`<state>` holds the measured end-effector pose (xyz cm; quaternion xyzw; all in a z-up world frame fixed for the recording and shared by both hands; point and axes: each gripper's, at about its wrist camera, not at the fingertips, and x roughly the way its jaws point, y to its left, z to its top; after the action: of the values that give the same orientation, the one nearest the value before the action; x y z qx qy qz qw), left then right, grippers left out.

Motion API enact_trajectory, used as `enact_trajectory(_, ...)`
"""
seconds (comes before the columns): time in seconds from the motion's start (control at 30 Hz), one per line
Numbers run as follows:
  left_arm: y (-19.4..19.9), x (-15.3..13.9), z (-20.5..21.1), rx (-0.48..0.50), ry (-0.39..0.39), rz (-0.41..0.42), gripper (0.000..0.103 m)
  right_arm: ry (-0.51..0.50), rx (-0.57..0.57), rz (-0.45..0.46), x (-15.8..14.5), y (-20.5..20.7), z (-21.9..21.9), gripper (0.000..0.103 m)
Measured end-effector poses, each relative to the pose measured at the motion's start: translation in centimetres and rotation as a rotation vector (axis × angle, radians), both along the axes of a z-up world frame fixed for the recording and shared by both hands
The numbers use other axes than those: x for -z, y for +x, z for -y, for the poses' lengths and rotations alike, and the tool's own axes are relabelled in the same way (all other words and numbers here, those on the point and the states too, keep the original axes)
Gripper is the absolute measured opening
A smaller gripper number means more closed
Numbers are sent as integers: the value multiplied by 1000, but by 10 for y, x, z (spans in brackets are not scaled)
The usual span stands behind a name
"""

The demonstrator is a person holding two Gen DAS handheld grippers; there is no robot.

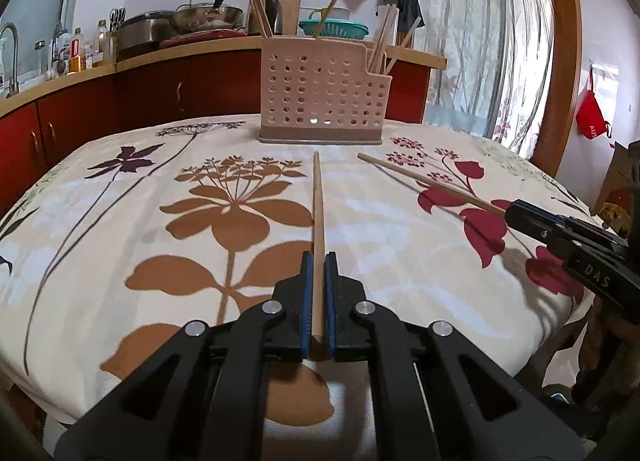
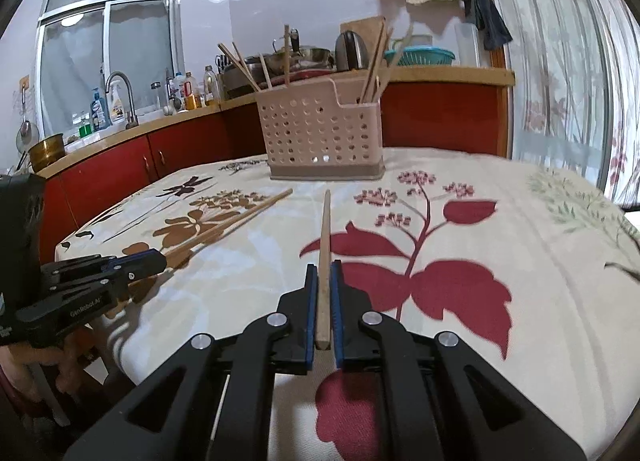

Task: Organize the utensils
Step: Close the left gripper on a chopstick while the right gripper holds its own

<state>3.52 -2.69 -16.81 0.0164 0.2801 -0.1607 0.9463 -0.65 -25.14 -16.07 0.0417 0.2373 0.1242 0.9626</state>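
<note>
Each gripper, left [image 1: 319,261] and right [image 2: 324,269], clamps a slim wooden chopstick [image 1: 318,221] (second chopstick [image 2: 325,253]) above the floral cloth [image 1: 120,221]; a perforated plastic holder [image 1: 320,97] stands ahead.

Both views are evenly lit and moderately bright. Daylight enters through the curtained door [image 1: 472,33] on the right and the window [image 2: 108,49] on the left. Soft shadows lie on the tablecloth [image 1: 120,221] beneath the grippers. Fisheye distortion curves the counter [image 2: 440,73] and darkens the corners. Focus is sharp centrally; edges are slightly blurred.
</note>
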Motion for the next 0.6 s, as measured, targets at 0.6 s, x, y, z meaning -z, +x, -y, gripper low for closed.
enact_trajectory(0.6,-3,-73,-17,30,-25,75,7,-26,56,107,-59,-9,8,7)
